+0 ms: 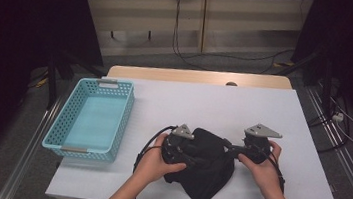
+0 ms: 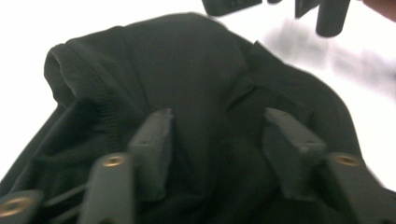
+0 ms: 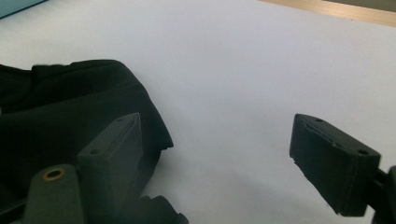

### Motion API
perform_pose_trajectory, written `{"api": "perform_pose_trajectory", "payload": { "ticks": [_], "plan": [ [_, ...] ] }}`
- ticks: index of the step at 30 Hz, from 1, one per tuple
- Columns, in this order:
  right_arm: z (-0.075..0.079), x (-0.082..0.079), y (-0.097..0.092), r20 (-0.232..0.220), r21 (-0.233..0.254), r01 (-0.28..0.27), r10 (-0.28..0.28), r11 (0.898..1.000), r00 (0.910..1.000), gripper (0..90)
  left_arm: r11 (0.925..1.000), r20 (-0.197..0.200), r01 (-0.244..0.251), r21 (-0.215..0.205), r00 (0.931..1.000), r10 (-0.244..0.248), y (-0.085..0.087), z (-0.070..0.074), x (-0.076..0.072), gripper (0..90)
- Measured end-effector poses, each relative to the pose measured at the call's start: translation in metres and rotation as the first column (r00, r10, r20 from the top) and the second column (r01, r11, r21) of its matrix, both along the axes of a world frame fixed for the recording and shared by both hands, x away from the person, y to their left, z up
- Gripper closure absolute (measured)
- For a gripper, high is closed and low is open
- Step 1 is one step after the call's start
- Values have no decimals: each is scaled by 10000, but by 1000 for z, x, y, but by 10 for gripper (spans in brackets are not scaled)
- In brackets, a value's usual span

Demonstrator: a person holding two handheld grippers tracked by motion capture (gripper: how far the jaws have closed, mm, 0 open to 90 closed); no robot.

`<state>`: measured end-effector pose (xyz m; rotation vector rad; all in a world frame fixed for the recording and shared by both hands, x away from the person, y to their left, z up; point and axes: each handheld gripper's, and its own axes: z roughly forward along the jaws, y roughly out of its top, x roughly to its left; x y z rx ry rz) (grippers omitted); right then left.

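L tool (image 2: pixel 212 135) jaws apart over black cloth (image 2: pixel 187 70); R tool (image 3: pixel 224 163) wide open, empty; high view adds blue basket (image 1: pixel 62 116)

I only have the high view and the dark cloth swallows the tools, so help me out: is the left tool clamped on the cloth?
Observer: No. The left tool has its jaws apart, over the black cloth without pinching it.
Operator: And the right one?
Observer: The right tool is wide open; one jaw is against the cloth's edge, the other over the bare white table.
Operator: Anything in the basket?
Observer: The blue basket looks empty.
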<state>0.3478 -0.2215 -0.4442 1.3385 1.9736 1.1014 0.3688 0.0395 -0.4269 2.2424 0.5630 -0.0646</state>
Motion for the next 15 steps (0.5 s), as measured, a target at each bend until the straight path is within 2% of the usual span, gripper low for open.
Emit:
{"api": "perform_pose_trajectory", "payload": {
  "ticks": [1, 3, 5, 8, 11, 15],
  "plan": [
    [0, 0, 0, 0, 0, 0, 0, 10000, 10000, 165, 10000, -47, 3, 48, 10000, -3, 0, -1, 0, 457],
    [0, 0, 0, -19, 13, -17, 17, 10000, 10000, 165, 9996, -157, -28, 265, 9999, 32, 0, -3, -1, 557],
    [0, 0, 1, -17, -30, -46, 46, 10000, 10000, 166, 9994, -89, -36, 357, 10000, 39, 0, -3, -1, 660],
    [-1, 0, 3, -26, -45, -86, 86, 10000, 10000, 165, 9994, -318, -242, 232, 9992, 249, 3, -1, 1, 813],
    [0, 0, 3, 9, -8, -127, 127, 9999, 9999, 166, 9991, -323, -432, -2, 9985, 431, 9, 6, 5, 831],
    [0, -1, 3, 46, -1, -136, 136, 9999, 9999, 165, 9950, -251, -828, -565, 9964, 815, 23, 21, 10, 833]
  ]
}}
